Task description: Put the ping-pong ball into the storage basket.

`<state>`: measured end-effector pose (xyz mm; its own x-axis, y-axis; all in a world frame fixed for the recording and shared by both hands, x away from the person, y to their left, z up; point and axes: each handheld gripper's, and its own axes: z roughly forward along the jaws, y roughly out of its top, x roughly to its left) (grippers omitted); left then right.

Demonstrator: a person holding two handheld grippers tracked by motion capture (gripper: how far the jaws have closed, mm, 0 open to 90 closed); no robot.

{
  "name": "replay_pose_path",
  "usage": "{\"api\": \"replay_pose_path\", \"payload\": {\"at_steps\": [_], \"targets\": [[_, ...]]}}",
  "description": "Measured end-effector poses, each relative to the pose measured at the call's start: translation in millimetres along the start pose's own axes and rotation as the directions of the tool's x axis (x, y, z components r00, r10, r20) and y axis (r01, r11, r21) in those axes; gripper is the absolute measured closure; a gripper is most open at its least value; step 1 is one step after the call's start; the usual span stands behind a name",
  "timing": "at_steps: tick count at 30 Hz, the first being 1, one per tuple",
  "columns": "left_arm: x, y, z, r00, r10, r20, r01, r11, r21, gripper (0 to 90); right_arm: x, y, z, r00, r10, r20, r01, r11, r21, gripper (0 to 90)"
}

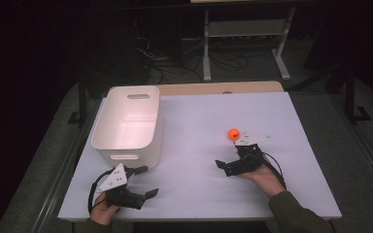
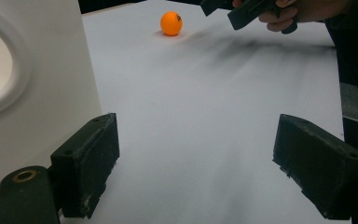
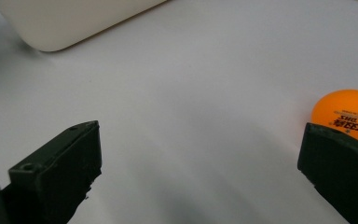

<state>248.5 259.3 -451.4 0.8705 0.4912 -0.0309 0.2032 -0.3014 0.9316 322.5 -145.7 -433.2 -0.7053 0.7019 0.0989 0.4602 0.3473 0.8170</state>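
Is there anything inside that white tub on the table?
From the high view, the white tub looks empty: its bare floor and inner walls show. The strip just inside its near wall is hidden. The orange ball lies outside it, on the table.

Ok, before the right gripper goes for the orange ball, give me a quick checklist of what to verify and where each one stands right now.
1. Right gripper open wide enough for the ball: ok, its fingers stand far apart.
2. Orange ball between those fingers: not ok, in the right gripper view it sits just beyond the right-hand finger, not in the gap.
3. Ball resting free on the table: ok, nothing touches it.
4. Left gripper out of the way: ok, open, near the white bin, holding nothing.
5. Bin upright with its mouth open: ok.
6. Bin contents: ok, looks empty from the high view.
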Motion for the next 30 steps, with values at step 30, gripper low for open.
{"api": "replay_pose_path", "payload": {"at_steps": [30], "targets": [[0.2, 0.0, -0.1, 1.0000, -0.002, 0.001, 0.002, 1.0000, -0.002, 14.1, -3.9, 13.2, 13.1, 1.0000, 0.003, 0.000, -0.003, 1.000, -0.012, 0.0]]}}
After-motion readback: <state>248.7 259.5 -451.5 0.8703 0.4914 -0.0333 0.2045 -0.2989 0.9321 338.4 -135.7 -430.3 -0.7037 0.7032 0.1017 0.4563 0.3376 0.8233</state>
